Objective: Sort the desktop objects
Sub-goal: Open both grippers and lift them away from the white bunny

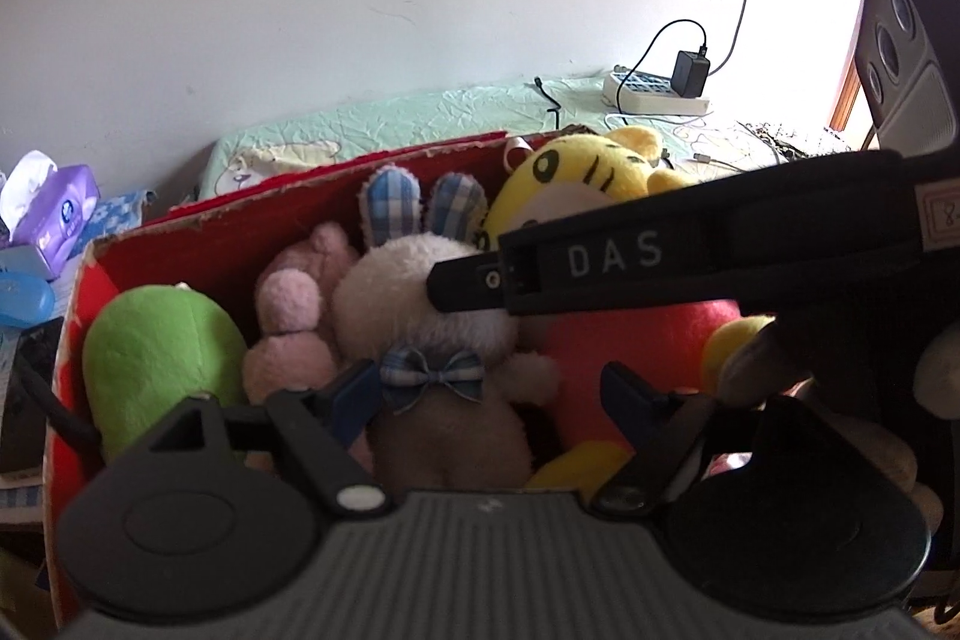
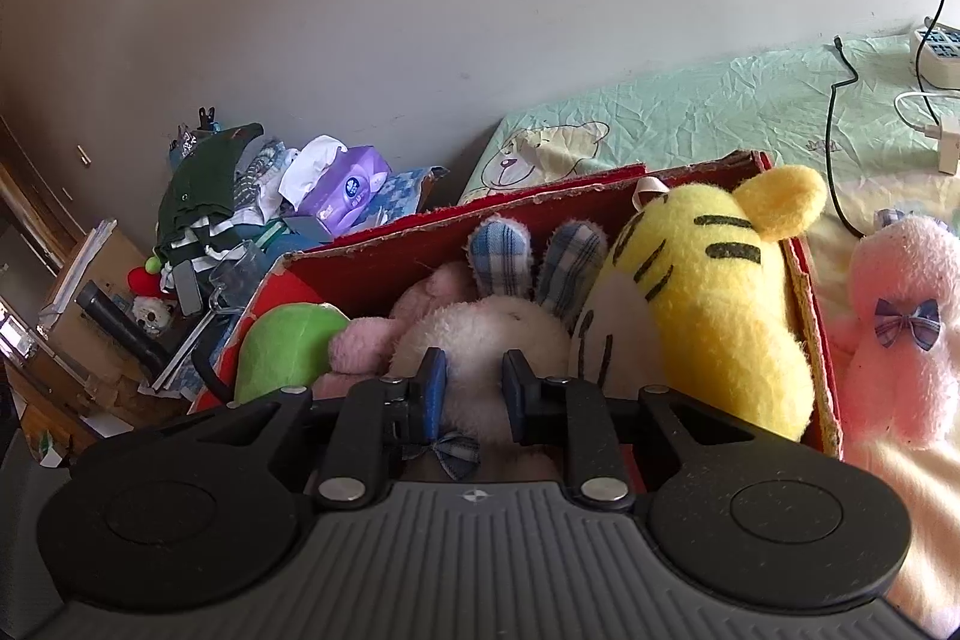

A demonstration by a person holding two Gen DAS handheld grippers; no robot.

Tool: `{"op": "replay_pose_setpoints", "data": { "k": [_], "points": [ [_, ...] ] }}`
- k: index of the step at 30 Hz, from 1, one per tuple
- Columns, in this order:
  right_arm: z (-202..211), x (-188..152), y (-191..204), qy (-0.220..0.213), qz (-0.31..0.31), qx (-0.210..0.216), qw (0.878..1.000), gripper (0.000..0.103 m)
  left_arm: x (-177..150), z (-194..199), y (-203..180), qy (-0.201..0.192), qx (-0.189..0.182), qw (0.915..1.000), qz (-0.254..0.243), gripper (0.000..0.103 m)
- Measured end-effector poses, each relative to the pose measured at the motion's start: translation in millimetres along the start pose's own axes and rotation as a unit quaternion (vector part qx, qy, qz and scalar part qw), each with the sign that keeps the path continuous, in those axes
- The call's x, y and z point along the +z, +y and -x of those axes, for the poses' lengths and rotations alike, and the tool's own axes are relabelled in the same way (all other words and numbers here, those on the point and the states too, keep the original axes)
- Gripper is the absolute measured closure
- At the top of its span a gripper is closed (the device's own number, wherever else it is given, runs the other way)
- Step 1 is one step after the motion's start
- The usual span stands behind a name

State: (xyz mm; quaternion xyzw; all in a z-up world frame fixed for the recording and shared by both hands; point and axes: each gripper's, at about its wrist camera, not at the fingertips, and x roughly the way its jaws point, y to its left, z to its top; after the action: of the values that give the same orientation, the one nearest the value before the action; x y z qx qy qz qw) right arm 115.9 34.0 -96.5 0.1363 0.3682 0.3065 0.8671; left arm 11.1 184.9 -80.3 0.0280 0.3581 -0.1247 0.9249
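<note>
A red cardboard box (image 2: pixel 804 280) with torn, rough edges sits in the middle of both views, stuffed with soft toys. The fluffy white bunny (image 2: pixel 480 334) with blue checked ears is in the box's middle. Left of it are a small pink plush (image 1: pixel 288 334) and a smooth, round green plush (image 1: pixel 156 346). A fat yellow tiger (image 2: pixel 720 292) with black stripes lies on the right.

The right gripper (image 2: pixel 475 388) has its blue pads squeezing the bunny's fuzzy head. The left gripper (image 1: pixel 489 400) is spread wide around the bunny's body by its checked bow, not pinching it.

At the far right, another pink bunny (image 2: pixel 900 334) lies on the wrinkly green sheet (image 2: pixel 690 112).
</note>
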Motion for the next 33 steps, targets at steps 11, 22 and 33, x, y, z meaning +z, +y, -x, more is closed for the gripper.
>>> {"op": "replay_pose_setpoints", "data": {
  "k": [11, 22, 33],
  "points": [
    [23.5, -3.1, -14.3, -0.016, -0.029, -0.006, 0.999, 0.08, -0.6, 4.3, -16.5, 0.009, 0.037, 0.999, -0.022, 0.019],
    [47.8, -11.3, -22.9, -0.045, -0.054, -0.022, 0.997, 0.085, 5.9, 8.0, -28.7, 0.033, 0.088, 0.9955, -0.01, 0.013],
    [61.3, -26.7, -24.8, -0.057, -0.062, -0.038, 0.996, 0.084, 5.6, 18.2, -31.5, 0.044, 0.099, 0.9939, 0.017, 0.011]
  ]
}}
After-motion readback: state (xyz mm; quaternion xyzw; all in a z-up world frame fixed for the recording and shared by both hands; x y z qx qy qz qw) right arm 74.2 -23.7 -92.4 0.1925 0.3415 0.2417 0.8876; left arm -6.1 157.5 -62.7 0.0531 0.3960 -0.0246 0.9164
